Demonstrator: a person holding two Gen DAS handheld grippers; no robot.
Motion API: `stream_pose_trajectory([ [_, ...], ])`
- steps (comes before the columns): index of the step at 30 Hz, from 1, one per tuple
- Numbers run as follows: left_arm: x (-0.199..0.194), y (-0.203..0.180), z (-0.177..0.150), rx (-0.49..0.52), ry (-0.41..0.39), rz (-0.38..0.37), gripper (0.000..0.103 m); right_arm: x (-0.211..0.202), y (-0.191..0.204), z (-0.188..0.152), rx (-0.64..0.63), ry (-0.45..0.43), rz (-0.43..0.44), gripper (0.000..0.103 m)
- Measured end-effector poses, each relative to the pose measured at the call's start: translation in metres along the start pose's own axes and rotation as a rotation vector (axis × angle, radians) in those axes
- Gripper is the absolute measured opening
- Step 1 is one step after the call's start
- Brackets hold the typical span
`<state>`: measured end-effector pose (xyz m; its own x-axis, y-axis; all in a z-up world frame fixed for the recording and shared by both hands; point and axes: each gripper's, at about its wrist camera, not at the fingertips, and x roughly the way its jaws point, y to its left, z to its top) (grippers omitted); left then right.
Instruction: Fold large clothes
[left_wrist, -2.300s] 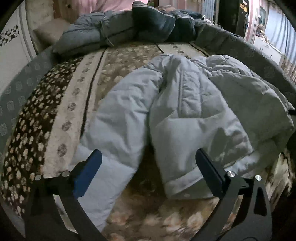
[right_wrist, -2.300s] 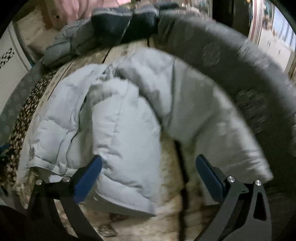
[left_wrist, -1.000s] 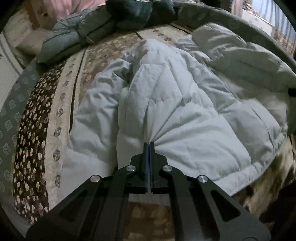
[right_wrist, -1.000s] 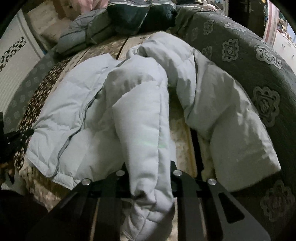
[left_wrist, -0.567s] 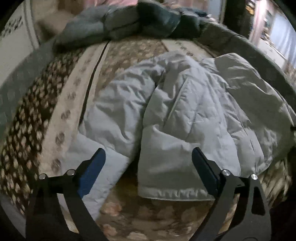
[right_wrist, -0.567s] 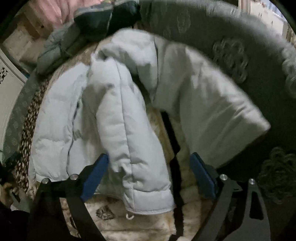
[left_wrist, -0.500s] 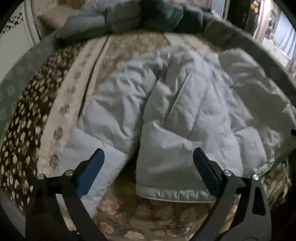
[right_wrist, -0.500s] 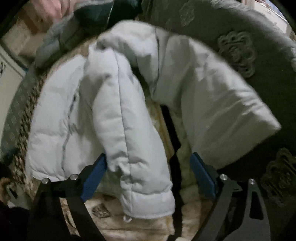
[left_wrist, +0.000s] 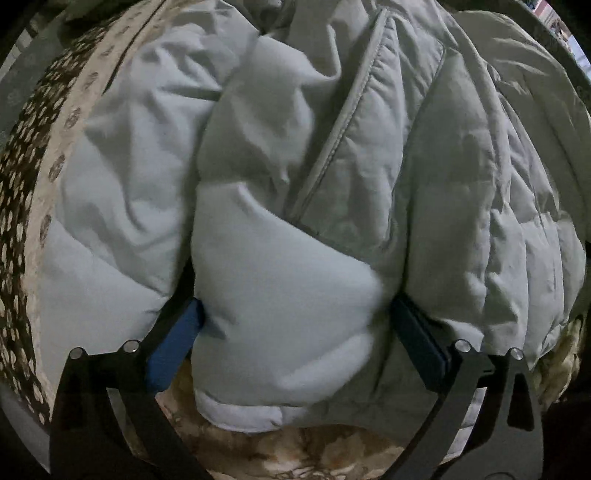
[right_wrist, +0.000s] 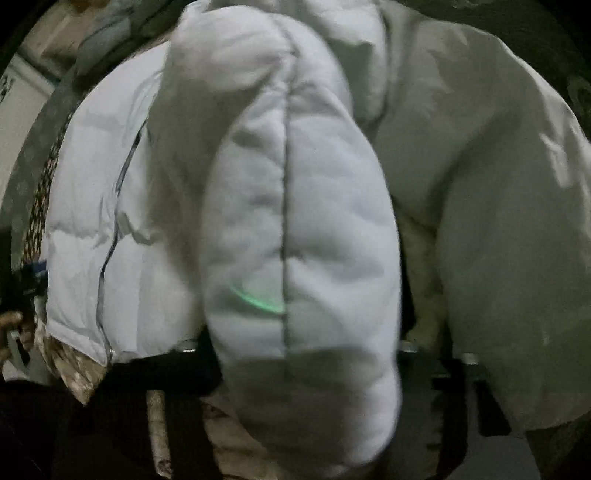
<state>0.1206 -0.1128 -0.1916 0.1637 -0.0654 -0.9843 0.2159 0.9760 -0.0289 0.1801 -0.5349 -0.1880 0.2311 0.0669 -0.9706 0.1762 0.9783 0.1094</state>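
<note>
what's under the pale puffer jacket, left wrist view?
The puffer jacket lies on a floral patterned blanket, visible below its hem and at the left edge. Anything beneath its middle is covered.

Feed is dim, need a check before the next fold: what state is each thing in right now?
Puffer jacket: rumpled, unzipped, lying on the bed.
Sleeve: between the right jaws.
Left gripper: closing, straddling the hem corner.
Right gripper: closing around the sleeve.
</note>
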Motion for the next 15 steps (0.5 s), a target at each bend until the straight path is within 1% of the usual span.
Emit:
stream_pose_trajectory([
  [1, 0.000, -0.002, 0.002, 0.016, 0.004, -0.012, 0.074, 0.000, 0.004, 0.000, -0.013, 0.000, -0.006, 0.040],
  [2, -0.002, -0.004, 0.004, 0.038, -0.001, -0.012, 0.056, -0.001, 0.007, -0.001, -0.026, 0.000, -0.012, 0.039],
  [3, -0.007, -0.006, 0.003, 0.058, -0.010, -0.002, 0.046, -0.002, 0.010, -0.002, -0.040, -0.002, -0.019, 0.036],
  [4, -0.011, -0.008, 0.002, 0.081, -0.018, 0.004, 0.030, -0.004, 0.013, -0.003, -0.046, -0.003, -0.024, 0.035],
  [5, -0.016, -0.010, -0.001, 0.103, -0.027, 0.012, 0.021, -0.006, 0.015, -0.005, -0.050, -0.004, -0.027, 0.034],
  [8, -0.029, -0.005, -0.012, 0.128, -0.038, 0.024, 0.012, -0.016, 0.024, -0.015, -0.053, -0.014, -0.036, 0.032],
  [12, -0.055, 0.006, -0.036, 0.139, -0.052, -0.002, 0.009, -0.033, 0.036, -0.032, -0.081, -0.020, -0.040, 0.029],
  [15, -0.072, 0.004, -0.064, 0.188, -0.039, -0.023, 0.008, -0.041, 0.046, -0.047, -0.123, 0.006, -0.054, 0.026],
])
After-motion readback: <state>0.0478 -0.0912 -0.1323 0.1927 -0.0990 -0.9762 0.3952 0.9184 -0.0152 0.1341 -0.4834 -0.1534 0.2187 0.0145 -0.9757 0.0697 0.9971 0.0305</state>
